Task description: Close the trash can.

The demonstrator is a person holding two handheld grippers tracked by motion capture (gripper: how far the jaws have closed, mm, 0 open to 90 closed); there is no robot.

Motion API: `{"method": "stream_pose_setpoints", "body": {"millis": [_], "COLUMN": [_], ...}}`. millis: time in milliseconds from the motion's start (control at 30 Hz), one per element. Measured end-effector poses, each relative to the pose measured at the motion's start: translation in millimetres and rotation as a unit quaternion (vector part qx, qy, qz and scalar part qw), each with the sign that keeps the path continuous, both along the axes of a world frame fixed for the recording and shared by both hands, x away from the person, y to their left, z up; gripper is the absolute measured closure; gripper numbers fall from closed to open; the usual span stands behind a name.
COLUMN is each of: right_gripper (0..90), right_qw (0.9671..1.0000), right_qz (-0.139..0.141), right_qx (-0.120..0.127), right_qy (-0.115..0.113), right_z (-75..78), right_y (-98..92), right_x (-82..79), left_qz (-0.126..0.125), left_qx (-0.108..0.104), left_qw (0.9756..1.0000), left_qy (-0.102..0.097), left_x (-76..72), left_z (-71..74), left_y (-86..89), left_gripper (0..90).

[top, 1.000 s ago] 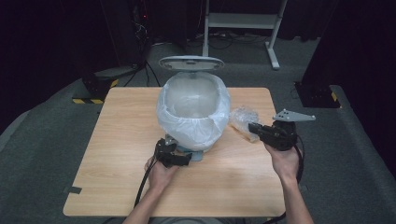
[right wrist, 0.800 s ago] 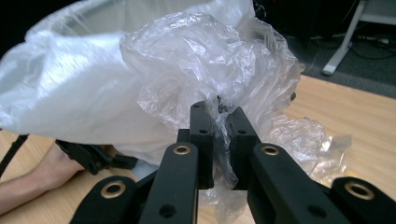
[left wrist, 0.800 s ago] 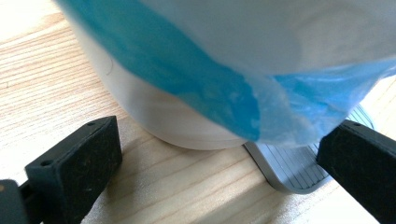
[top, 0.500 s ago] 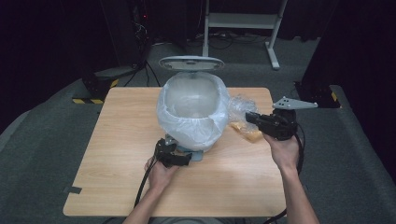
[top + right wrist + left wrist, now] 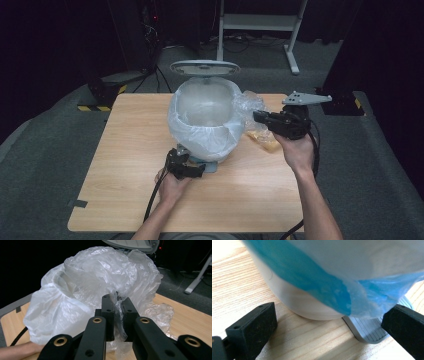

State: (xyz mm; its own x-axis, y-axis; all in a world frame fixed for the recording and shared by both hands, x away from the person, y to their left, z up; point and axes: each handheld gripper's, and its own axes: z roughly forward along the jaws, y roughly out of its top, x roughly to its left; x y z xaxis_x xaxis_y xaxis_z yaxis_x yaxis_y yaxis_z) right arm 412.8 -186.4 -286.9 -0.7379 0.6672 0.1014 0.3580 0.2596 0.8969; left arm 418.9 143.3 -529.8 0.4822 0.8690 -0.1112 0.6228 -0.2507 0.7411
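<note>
The right gripper (image 5: 257, 117) has been lifted and carried toward 10 o'clock since a second ago; it is now held above the table at the bin's 3 o'clock side. Its jaws are pressed together on a fold of a clear plastic bag (image 5: 120, 315), which is drawn up with it. The bag's lower end, with something yellowish inside, is seen lying on the table (image 5: 120, 165) just beside the bin.

Judgement: the bag is being raised for dropping into the lined pedal bin (image 5: 205, 122), whose lid stands open.

The left gripper (image 5: 187, 167) is unmoved at the bin's 6 o'clock foot, jaws spread either side of the grey pedal (image 5: 367, 327).

Surface: light wood tabletop. Room: dark, grey carpet, white table frame (image 5: 260, 22) at 12 o'clock.
</note>
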Motion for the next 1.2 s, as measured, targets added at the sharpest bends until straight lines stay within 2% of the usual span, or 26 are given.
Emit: {"method": "stream_pose_setpoints", "body": {"millis": [133,167,200,233,267,300,367,533,600,933,967,1000,1200], "right_gripper": [84.3,84.2,84.2,84.2,84.2,84.2,84.2,84.1,84.1,83.6,83.6,83.3,79.3], "right_qw": [0.9999,0.9999,0.9998,0.9998,0.9998,0.9997,0.9996,0.9989,0.9986,0.9976,0.9975,0.9974,0.9968], "right_qz": [0.010,0.012,0.016,0.017,0.020,0.022,0.026,0.041,0.047,0.058,0.058,0.059,0.061], "right_qx": [-0.006,-0.008,-0.008,-0.008,-0.008,-0.008,-0.008,-0.020,-0.022,-0.028,-0.028,-0.027,-0.031], "right_qy": [0.004,0.004,0.004,0.004,0.004,0.004,0.005,0.006,0.007,0.026,0.030,0.031,0.041], "right_z": [4.4,5.5,7.0,7.9,9.8,10.8,12.8,18.9,20.3,15.8,15.0,14.1,10.4], "right_y": [8.4,10.6,13.7,15.2,18.5,20.3,24.3,41.3,48.3,68.3,69.8,71.3,80.7], "right_x": [4.9,6.2,8.0,8.9,10.7,11.5,13.4,19.6,22.4,37.1,38.6,40.4,49.2], "left_qz": [-0.001,0.000,-0.002,0.000,-0.001,0.000,0.000,0.000,-0.001,0.000,-0.001,0.000,-0.001], "left_qx": [-0.004,-0.001,-0.006,0.000,-0.006,0.000,-0.001,-0.001,-0.005,-0.002,-0.006,-0.002,-0.004], "left_qw": [1.0000,1.0000,1.0000,1.0000,1.0000,1.0000,1.0000,1.0000,1.0000,1.0000,1.0000,1.0000,1.0000], "left_qy": [0.005,0.001,0.007,0.000,0.007,0.001,0.001,0.001,0.006,0.001,0.006,0.001,0.005], "left_x": [-0.3,-0.1,-0.5,0.0,-0.4,-0.1,-0.1,0.0,-0.4,0.0,-0.4,-0.1,-0.3], "left_z": [-0.2,0.0,-0.3,0.0,-0.3,0.0,0.0,0.0,-0.2,0.0,-0.2,0.0,-0.1], "left_y": [-0.4,-0.1,-0.6,0.0,-0.6,0.0,-0.1,0.0,-0.3,0.1,-0.3,0.0,-0.1], "left_gripper": [0.2,0.2,0.2,0.2,0.2,0.2,0.2,0.2,0.2,0.2,0.2,0.2,0.2]}}
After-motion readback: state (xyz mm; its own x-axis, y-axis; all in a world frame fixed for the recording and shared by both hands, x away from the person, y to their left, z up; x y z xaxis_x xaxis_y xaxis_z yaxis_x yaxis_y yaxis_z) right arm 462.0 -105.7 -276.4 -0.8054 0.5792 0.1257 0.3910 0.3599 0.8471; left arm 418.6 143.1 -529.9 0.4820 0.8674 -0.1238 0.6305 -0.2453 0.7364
